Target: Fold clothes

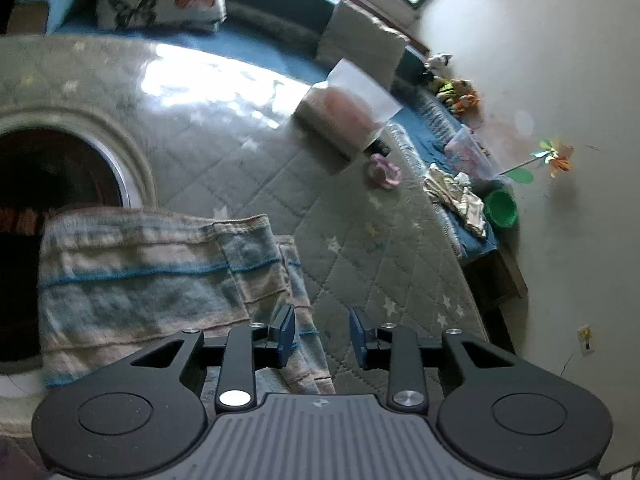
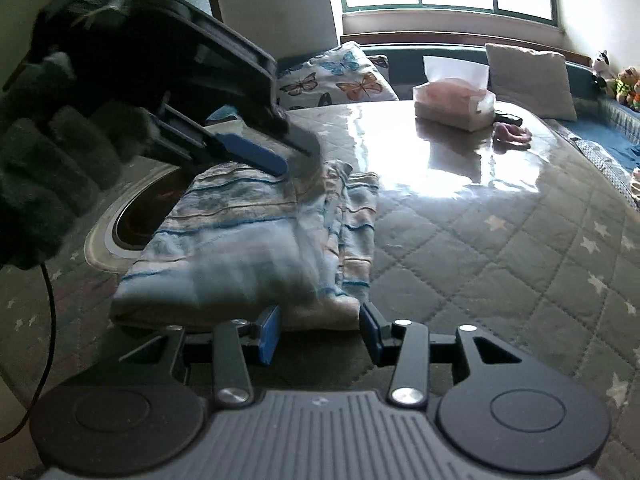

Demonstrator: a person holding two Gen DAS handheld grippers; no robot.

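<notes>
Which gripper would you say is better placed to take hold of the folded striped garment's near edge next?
Probably the right gripper: its open jaws sit directly before the striped garment's near edge. The left gripper, also open, hovers at the far side.

My striped garment (image 2: 240,248), pale blue and cream with thin blue lines, lies folded in layers on the quilted cover (image 2: 480,240). One narrower folded strip (image 2: 358,224) runs along its right side.

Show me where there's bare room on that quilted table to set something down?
Bare quilted cover lies between the striped garment and the tissue box. It is crowded around the tissue box and pink item, and near the round opening.
</notes>
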